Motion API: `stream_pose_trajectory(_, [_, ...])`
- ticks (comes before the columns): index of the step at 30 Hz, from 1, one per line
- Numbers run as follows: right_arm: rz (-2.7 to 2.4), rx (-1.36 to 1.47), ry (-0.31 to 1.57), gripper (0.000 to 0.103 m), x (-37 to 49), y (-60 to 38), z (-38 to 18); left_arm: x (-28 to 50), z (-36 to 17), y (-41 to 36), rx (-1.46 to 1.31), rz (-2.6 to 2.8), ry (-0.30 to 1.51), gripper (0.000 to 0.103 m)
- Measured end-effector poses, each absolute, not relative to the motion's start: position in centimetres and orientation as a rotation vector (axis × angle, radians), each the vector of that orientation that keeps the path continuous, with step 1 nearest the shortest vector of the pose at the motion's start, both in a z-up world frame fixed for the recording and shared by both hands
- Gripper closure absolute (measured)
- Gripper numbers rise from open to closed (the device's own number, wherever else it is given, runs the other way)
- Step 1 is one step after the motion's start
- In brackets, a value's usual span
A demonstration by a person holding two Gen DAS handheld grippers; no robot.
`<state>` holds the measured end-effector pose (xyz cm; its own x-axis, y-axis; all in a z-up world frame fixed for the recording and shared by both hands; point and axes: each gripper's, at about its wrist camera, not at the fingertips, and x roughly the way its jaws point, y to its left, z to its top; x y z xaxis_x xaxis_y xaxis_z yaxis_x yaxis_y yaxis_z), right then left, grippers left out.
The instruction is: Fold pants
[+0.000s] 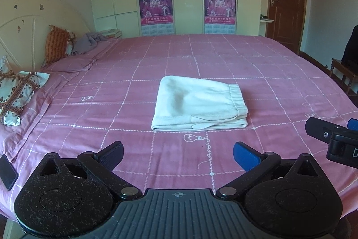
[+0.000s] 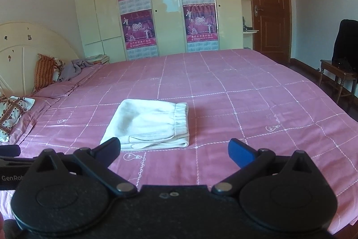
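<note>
Both sets of tongs hang wide and empty over the near edge of the bed (image 1: 246, 55). The left gripper (image 1: 177, 152) has its fingers spread well apart, nothing between them; the right gripper (image 2: 174, 150) is just as wide, pulled back from the cloth. They sit side by side, the right one's nose poking into the left view's right side. Beyond them the cream pants (image 1: 199, 103) lie on the pink checked cover, a little in from the near edge and roughly midway across, folded into a tidy stack with the elastic waistband on the right side. I'd judge the folding done, and the tongs drawn clear so nothing disturbs the stack.
</note>
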<state>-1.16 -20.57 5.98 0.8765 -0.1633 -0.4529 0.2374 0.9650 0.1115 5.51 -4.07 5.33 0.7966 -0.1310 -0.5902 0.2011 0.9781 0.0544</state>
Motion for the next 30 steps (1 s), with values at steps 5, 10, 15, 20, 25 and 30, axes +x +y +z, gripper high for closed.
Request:
stream_pose_trajectory(5, [-0.205, 0.173, 0.459, 0.0, -1.1, -20.8, 5.8, 5.6, 5.4, -4.9, 0.126, -0.193, 0.626, 0.0])
stream_pose_trajectory(10, [-0.215, 0.195, 0.459, 0.0, -0.9, -21.5, 5.7, 5.7, 5.7, -5.8, 0.129, -0.219, 0.618, 0.0])
stream_pose_trajectory(15, [-0.234, 0.224, 0.452, 0.0, -1.1, -21.9, 5.8, 5.8, 5.6, -5.9, 0.128, -0.229, 0.623, 0.0])
stream_pose_trajectory(20, [-0.232, 0.217, 0.459, 0.0, -1.0, -21.8, 5.7, 6.1, 5.3, -5.5, 0.111, -0.218, 0.64, 0.0])
stream_pose_trajectory(25, [-0.23, 0.216, 0.464, 0.0, -1.0, -21.7, 5.6, 6.1, 5.2, -5.4, 0.108, -0.218, 0.64, 0.0])
stream_pose_trajectory(30, [-0.23, 0.219, 0.457, 0.0, -1.1, -21.7, 5.8, 6.0, 5.3, -5.5, 0.109, -0.222, 0.637, 0.0])
